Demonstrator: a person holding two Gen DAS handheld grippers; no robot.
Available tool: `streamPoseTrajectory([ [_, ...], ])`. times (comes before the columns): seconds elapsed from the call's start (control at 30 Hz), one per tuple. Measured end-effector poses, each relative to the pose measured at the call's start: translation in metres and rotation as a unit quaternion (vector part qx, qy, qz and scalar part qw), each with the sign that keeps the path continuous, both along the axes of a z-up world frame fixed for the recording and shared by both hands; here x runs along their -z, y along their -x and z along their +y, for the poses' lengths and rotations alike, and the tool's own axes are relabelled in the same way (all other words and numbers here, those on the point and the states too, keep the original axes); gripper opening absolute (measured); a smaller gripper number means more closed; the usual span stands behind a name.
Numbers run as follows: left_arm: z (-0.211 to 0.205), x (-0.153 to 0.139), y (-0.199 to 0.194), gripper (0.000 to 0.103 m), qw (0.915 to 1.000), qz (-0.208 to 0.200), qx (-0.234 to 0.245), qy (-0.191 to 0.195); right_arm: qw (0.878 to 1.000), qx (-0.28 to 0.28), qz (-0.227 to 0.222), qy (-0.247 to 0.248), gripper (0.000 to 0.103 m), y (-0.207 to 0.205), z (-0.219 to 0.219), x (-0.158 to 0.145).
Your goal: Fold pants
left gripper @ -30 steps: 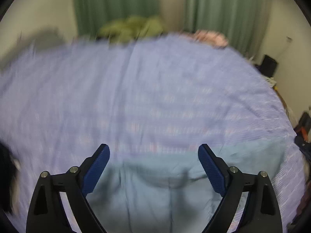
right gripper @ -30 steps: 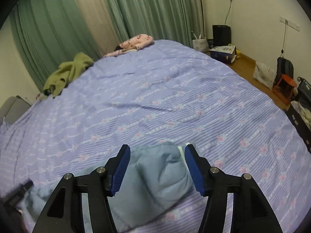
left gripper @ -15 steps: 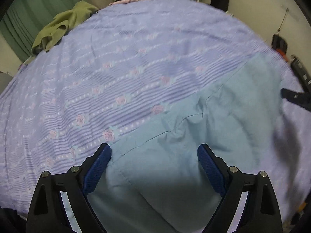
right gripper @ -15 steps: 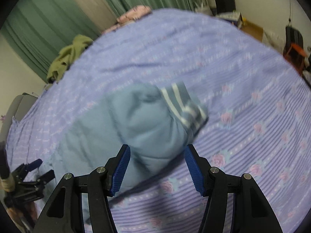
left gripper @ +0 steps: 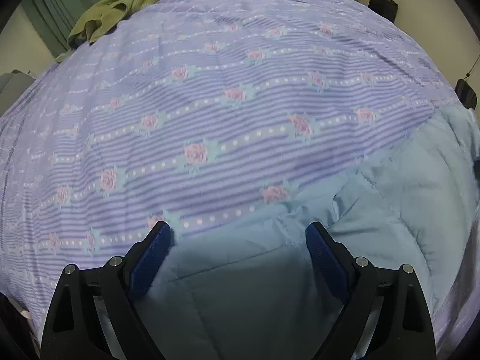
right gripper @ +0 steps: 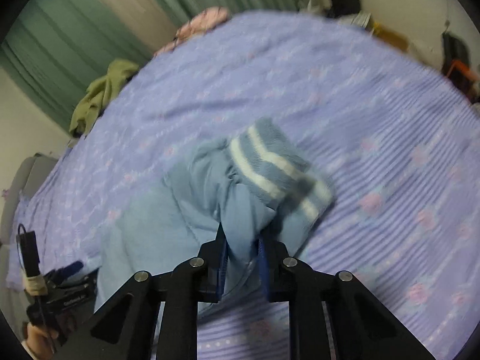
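Observation:
Light blue pants (left gripper: 375, 210) lie spread on the bed near its front edge. In the left wrist view my left gripper (left gripper: 237, 237) is open, its blue pads wide apart just over the near edge of the pants, holding nothing. In the right wrist view my right gripper (right gripper: 241, 244) is shut on a bunched fold of the pants (right gripper: 210, 186), just behind a ribbed cuff with white stripes (right gripper: 279, 168). The left gripper also shows at the far left of the right wrist view (right gripper: 60, 282).
The bed has a purple striped cover with pink roses (left gripper: 210, 96). A green garment (left gripper: 126, 3) and a pink one (right gripper: 201, 24) lie at its far side by green curtains. Dark objects and bags stand on the floor at the right (right gripper: 456, 66).
My right gripper has closed on the pants near the striped cuff and lifted the cloth. My left gripper stayed open and moved slightly along the pants' edge.

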State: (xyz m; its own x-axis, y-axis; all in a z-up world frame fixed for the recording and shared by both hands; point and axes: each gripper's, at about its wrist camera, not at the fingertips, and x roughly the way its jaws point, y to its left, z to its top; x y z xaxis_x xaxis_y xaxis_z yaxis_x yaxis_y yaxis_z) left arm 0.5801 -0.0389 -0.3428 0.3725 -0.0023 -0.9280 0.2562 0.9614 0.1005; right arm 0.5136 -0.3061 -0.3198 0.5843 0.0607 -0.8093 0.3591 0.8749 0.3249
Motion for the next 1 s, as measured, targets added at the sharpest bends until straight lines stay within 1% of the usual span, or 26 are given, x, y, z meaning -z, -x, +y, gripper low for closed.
streamPoseTrajectory([
  [0.07, -0.001, -0.005, -0.003, 0.09, 0.9999, -0.007, -0.01, -0.004, 1.0, 0.017, -0.004, 0.019, 0.019, 0.0, 0.0, -0.007],
  [0.1, 0.0, -0.011, -0.003, 0.087, 0.9997, -0.014, -0.019, -0.004, 1.0, 0.017, -0.002, 0.024, 0.02, -0.002, 0.002, -0.007],
  [0.13, 0.003, -0.017, -0.001, 0.086, 0.9994, -0.022, -0.026, -0.001, 0.999, 0.015, 0.004, 0.031, 0.029, -0.005, 0.005, -0.008],
  [0.2, 0.014, -0.039, 0.008, 0.086, 0.998, -0.047, -0.031, 0.027, 0.998, 0.009, 0.023, 0.064, 0.04, -0.005, 0.013, -0.014],
  [0.23, 0.02, -0.049, 0.014, 0.086, 0.9973, -0.055, -0.028, 0.039, 0.997, 0.006, 0.014, 0.076, 0.048, -0.001, 0.016, -0.021],
  [0.27, 0.026, -0.06, 0.021, 0.086, 0.9965, -0.064, -0.021, 0.05, 0.995, 0.004, -0.001, 0.098, 0.054, 0.008, 0.022, -0.035],
  [0.3, 0.034, -0.07, 0.029, 0.087, 0.9956, -0.071, -0.009, 0.06, 0.993, 0.007, -0.01, 0.114, 0.066, 0.017, 0.025, -0.046],
  [0.33, 0.043, -0.08, 0.039, 0.087, 0.9947, -0.077, 0.006, 0.069, 0.992, 0.01, -0.018, 0.124, 0.074, 0.023, 0.029, -0.054],
  [0.37, 0.051, -0.088, 0.05, 0.087, 0.9938, -0.082, 0.018, 0.073, 0.991, 0.011, -0.031, 0.132, 0.074, 0.033, 0.036, -0.064],
  [0.4, 0.056, -0.094, 0.06, 0.087, 0.9934, -0.087, 0.023, 0.071, 0.991, -0.001, -0.046, 0.129, 0.074, 0.042, 0.044, -0.073],
  [0.43, 0.068, -0.1, 0.074, 0.087, 0.9931, -0.094, 0.025, 0.066, 0.991, -0.018, -0.056, 0.122, 0.074, 0.049, 0.053, -0.078],
  [0.47, 0.076, -0.104, 0.079, 0.087, 0.993, -0.097, 0.024, 0.063, 0.991, -0.045, -0.058, 0.109, 0.074, 0.057, 0.068, -0.082],
  [0.57, 0.114, -0.108, 0.106, 0.09, 0.9932, -0.102, 0.006, 0.055, 0.989, -0.115, -0.052, 0.073, 0.074, 0.072, 0.109, -0.077],
  [0.6, 0.128, -0.105, 0.115, 0.09, 0.994, -0.098, -0.003, 0.05, 0.988, -0.133, -0.05, 0.064, 0.074, 0.076, 0.12, -0.073],
  [0.67, 0.149, -0.094, 0.128, 0.09, 0.9949, -0.087, -0.028, 0.043, 0.984, -0.173, -0.029, 0.043, 0.074, 0.081, 0.147, -0.058],
  [0.77, 0.176, -0.075, 0.14, 0.09, 0.9943, -0.062, -0.062, 0.06, 0.979, -0.205, -0.006, 0.015, 0.074, 0.085, 0.174, -0.038],
  [0.87, 0.193, -0.056, 0.145, 0.09, 0.9914, -0.044, -0.083, 0.091, 0.975, -0.223, 0.01, 0.01, 0.074, 0.086, 0.191, -0.023],
  [0.97, 0.202, -0.04, 0.146, 0.09, 0.9844, -0.033, -0.103, 0.138, 0.974, -0.227, 0.023, 0.004, 0.074, 0.087, 0.195, -0.01],
  [1.0, 0.204, -0.034, 0.144, 0.087, 0.9804, -0.028, -0.111, 0.16, 0.974, -0.226, 0.029, 0.001, 0.074, 0.087, 0.195, -0.006],
])
